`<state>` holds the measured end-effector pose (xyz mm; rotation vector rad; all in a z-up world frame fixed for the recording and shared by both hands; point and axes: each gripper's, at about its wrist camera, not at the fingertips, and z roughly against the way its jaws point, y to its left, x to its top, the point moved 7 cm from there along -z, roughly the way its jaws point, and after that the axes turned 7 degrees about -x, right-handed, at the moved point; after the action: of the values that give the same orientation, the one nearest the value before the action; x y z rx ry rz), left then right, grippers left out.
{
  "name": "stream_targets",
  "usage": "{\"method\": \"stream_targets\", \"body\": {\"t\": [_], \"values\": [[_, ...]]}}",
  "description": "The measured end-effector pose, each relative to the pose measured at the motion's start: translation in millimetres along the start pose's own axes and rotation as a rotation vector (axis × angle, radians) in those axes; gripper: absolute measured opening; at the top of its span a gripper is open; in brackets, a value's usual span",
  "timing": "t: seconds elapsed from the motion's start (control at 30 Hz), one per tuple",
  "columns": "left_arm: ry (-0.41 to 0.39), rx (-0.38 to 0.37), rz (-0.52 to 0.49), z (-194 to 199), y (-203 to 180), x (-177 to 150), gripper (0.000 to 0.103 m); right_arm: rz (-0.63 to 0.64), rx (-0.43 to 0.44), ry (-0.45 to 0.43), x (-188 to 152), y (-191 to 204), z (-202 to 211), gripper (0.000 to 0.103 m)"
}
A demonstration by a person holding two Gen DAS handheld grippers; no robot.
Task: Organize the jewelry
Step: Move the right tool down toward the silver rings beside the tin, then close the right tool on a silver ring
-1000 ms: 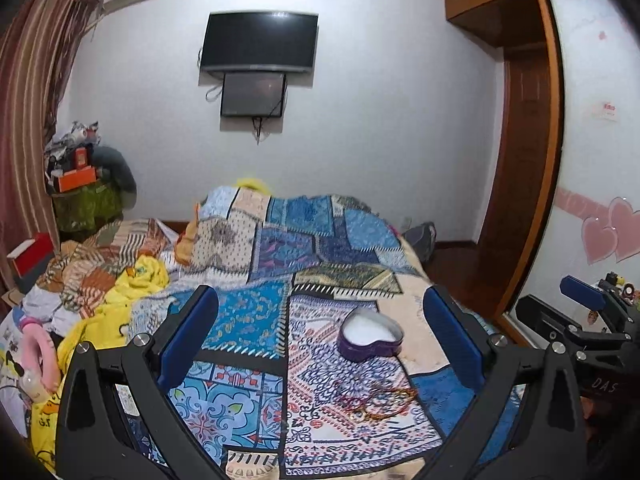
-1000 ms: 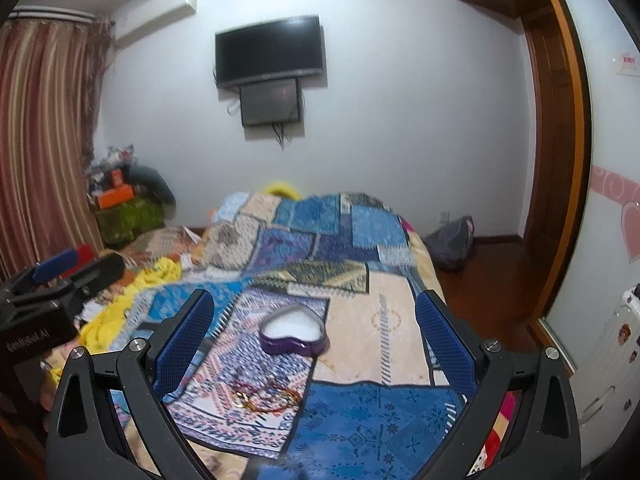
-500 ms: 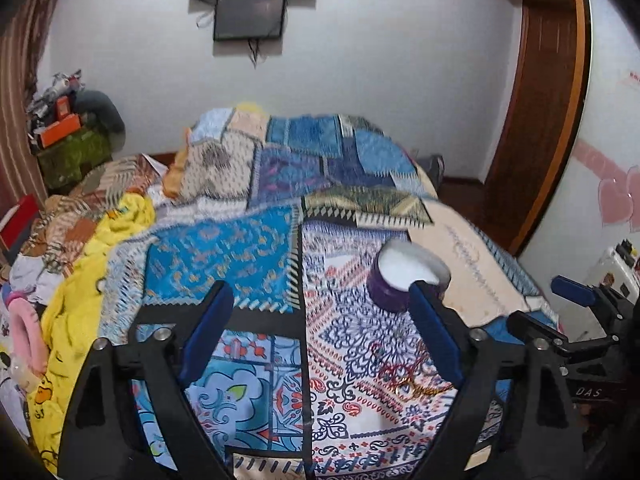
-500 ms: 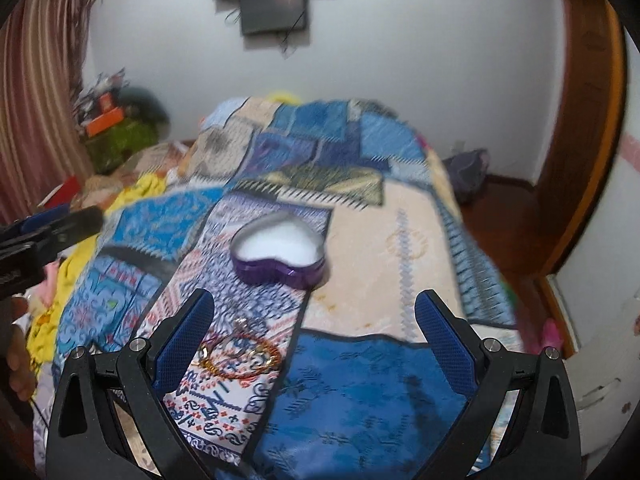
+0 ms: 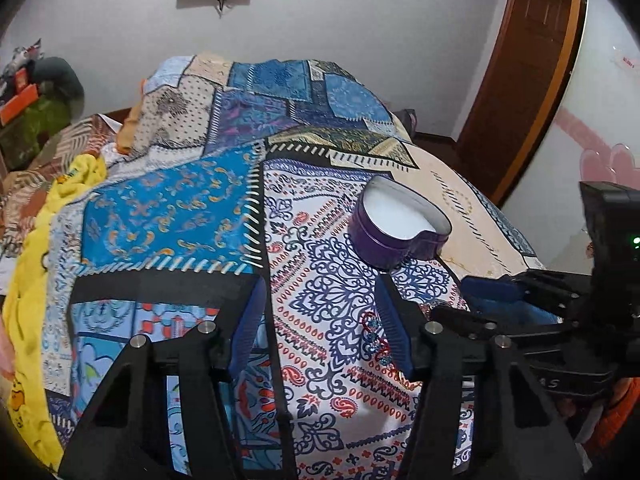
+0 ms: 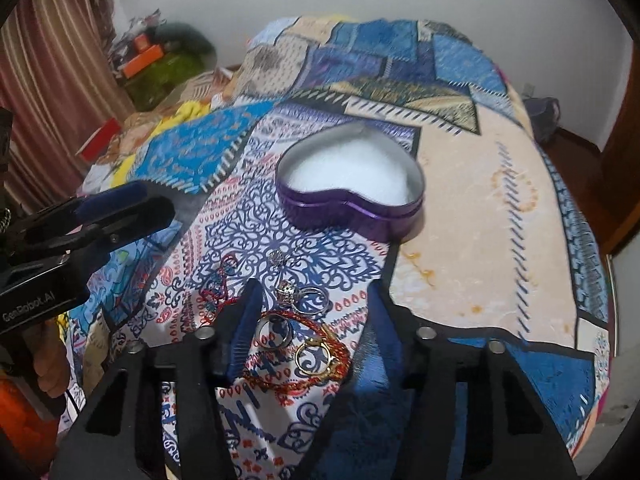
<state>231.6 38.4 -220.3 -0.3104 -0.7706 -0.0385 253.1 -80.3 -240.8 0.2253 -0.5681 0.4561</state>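
A purple heart-shaped tin (image 6: 352, 184) with white padding stands open on the patchwork bedspread; it also shows in the left wrist view (image 5: 400, 224). In front of it lie a red cord bracelet (image 6: 304, 364), a silver ring (image 6: 274, 332), a gold ring (image 6: 314, 356), a stone ring (image 6: 296, 294), a small stud (image 6: 277, 257) and blue-red earrings (image 6: 218, 284). My right gripper (image 6: 316, 312) is open and empty, low over the rings and bracelet. My left gripper (image 5: 324, 312) is open and empty over the bedspread, left of the earrings (image 5: 378, 340).
The bed (image 6: 492, 208) ends at the right, with wooden floor and a door (image 5: 520, 80) beyond. A yellow blanket (image 5: 32, 280) and clothes lie along the bed's left side. Clutter (image 6: 152, 60) and a curtain (image 6: 48, 80) stand at the left wall.
Both grippers have tilted down and moved in toward the bed; their jaws have narrowed but stay open. The right one now hangs over the jewelry pile.
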Motion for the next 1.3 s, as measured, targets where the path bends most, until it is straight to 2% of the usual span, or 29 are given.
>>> {"method": "stream_targets", "body": {"t": [0.13, 0.17, 0.2, 0.23, 0.47, 0.63, 0.7, 0.77, 0.87, 1.13, 1.23, 1.3], "values": [[0.021, -0.022, -0.003, -8.0, -1.3, -1.6, 0.056, 0.032, -0.005, 0.02, -2.7, 5.5, -7.0, 0.037], [0.027, -0.029, -0.006, -9.8, -2.7, -2.2, 0.056, 0.035, -0.005, 0.022, -3.2, 6.2, -7.4, 0.035], [0.031, -0.035, -0.006, -11.0, -3.6, -2.6, 0.055, 0.036, -0.002, 0.024, -4.1, 6.3, -7.7, 0.028], [0.037, -0.043, -0.006, -12.8, -4.7, -3.0, 0.055, 0.032, 0.002, 0.024, -4.4, 5.5, -7.5, 0.027], [0.088, -0.08, -0.037, -26.6, -20.2, -4.4, 0.048, -0.004, 0.009, -0.014, 1.7, -5.4, 3.0, 0.027], [0.123, -0.089, -0.075, -37.3, -32.2, -4.2, 0.047, -0.051, -0.007, -0.059, 6.1, -23.0, 16.6, 0.027], [0.137, -0.093, -0.091, -43.0, -38.5, -5.0, 0.04, -0.073, -0.004, -0.067, 5.7, -29.4, 19.5, 0.027], [0.159, -0.095, -0.108, -49.1, -44.1, -6.4, 0.027, -0.089, -0.003, -0.075, 5.4, -35.3, 21.4, 0.027], [0.182, -0.085, -0.136, -58.0, -51.0, -8.7, 0.022, -0.105, -0.004, -0.086, 4.4, -39.8, 23.4, 0.027], [0.222, -0.071, -0.149, -73.0, -55.1, -15.7, 0.021, -0.113, 0.016, -0.098, 4.2, -38.0, 25.4, 0.027], [0.223, -0.049, -0.166, -74.6, -57.4, -17.8, 0.008, -0.118, 0.021, -0.097, 3.1, -38.2, 25.9, 0.027], [0.222, -0.051, -0.166, -74.8, -58.2, -17.8, 0.008, -0.12, 0.022, -0.099, 2.5, -38.7, 28.1, 0.027]]}}
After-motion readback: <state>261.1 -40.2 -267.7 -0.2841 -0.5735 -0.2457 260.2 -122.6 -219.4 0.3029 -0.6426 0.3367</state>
